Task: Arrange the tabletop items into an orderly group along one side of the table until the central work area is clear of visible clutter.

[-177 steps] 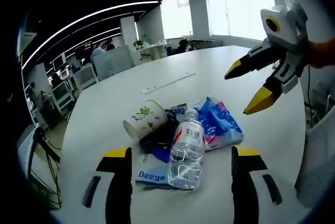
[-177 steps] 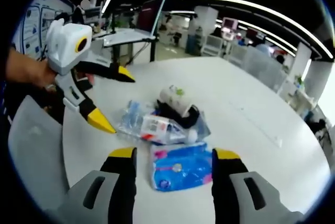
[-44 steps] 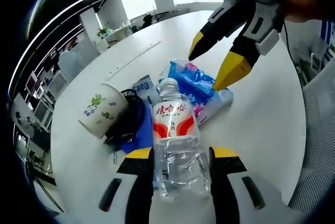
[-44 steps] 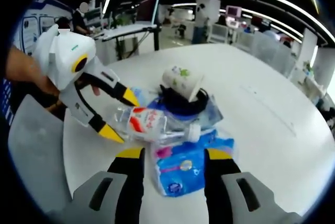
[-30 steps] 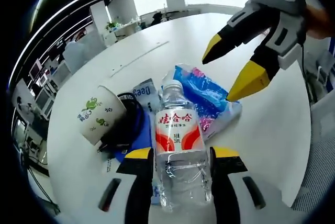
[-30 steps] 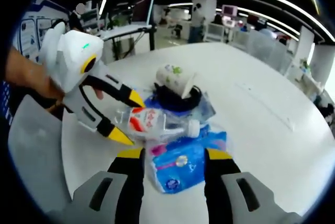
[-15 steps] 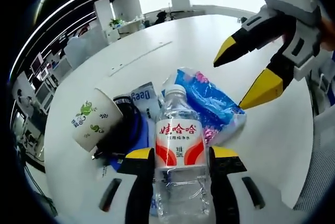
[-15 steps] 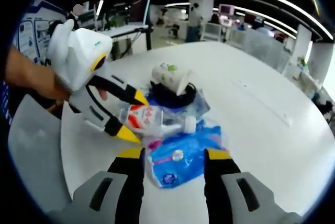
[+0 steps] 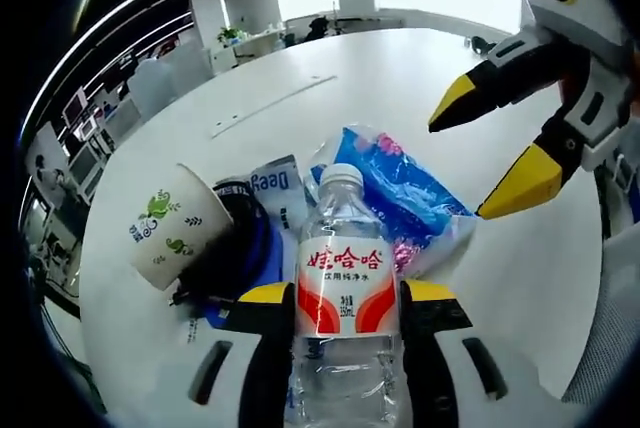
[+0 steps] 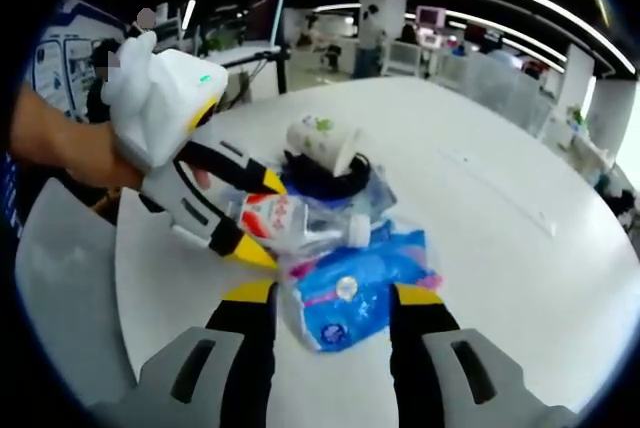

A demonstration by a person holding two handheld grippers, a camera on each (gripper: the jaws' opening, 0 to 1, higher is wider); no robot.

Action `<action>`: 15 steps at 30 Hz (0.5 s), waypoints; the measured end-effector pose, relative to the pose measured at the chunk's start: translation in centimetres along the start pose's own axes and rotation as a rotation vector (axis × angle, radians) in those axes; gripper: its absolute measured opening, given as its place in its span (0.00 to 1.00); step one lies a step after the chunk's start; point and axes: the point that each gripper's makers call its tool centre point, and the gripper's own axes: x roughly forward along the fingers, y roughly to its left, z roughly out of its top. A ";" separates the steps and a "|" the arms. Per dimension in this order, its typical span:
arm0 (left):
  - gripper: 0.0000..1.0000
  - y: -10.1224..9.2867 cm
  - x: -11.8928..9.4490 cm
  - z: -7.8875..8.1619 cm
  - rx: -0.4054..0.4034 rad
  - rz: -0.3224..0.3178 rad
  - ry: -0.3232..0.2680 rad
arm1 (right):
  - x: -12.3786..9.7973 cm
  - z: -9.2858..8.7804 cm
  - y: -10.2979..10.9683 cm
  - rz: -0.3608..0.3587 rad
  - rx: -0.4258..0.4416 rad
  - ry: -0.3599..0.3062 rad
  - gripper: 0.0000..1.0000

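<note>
Gripping the clear plastic water bottle (image 9: 338,288) with the red-and-white label, the left gripper (image 9: 338,348) has both jaws clamped on its body, and a firm, level carry seems wise. Its long axis runs along the jaws, white cap pointing away toward the blue plastic packet (image 9: 395,193) and the tipped white paper cup (image 9: 170,226). Right gripper (image 10: 325,313) is spread open around that packet on the white round table (image 10: 500,248).
</note>
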 end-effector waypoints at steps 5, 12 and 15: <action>0.42 -0.1 0.5 0.4 -0.024 -0.005 0.011 | 0.3 0.2 0.0 0.004 0.000 -0.002 0.41; 0.43 -0.3 0.9 0.6 -0.038 -0.017 0.023 | 0.4 0.2 -0.1 0.009 0.001 -0.002 0.41; 0.43 -0.4 1.1 0.7 -0.033 -0.025 0.026 | 0.5 0.1 -0.4 0.008 0.002 0.000 0.41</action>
